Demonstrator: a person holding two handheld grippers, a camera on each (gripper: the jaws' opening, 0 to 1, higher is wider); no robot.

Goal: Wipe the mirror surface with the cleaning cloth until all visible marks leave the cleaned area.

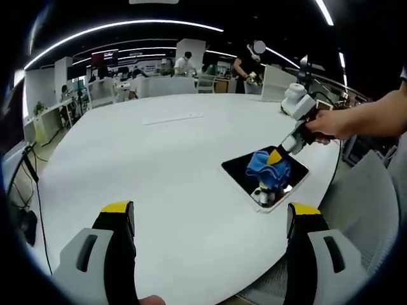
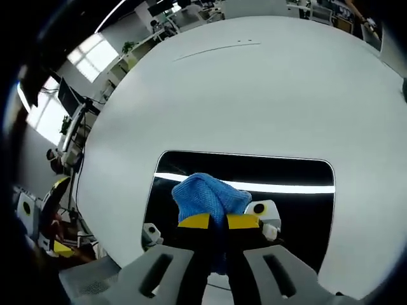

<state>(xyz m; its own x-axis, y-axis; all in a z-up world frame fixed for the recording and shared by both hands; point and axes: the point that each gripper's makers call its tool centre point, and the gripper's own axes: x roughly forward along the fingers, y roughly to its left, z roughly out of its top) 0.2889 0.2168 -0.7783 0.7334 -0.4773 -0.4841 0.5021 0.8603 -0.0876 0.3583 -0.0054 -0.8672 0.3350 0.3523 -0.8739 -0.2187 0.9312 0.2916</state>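
Right tongs (image 2: 218, 221): jaws closed on a bunched blue cloth (image 2: 206, 194), pressed onto the mirror. Mirror (image 2: 305, 210): dark, rounded rectangle, flat on the white desk (image 2: 254, 95) near its edge, reflecting a light strip. Left tongs (image 1: 210, 213): jaws wide apart, holding nothing, above the desk, well apart from the mirror. In the left gripper view a hand (image 1: 327, 124) holds the right tongs.

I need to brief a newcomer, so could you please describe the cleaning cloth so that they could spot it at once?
Start at the big white table and find the dark mirror lying flat near its edge. The cloth is the bunched bright blue bundle on that mirror, pinched in the right gripper; nothing else there is blue.
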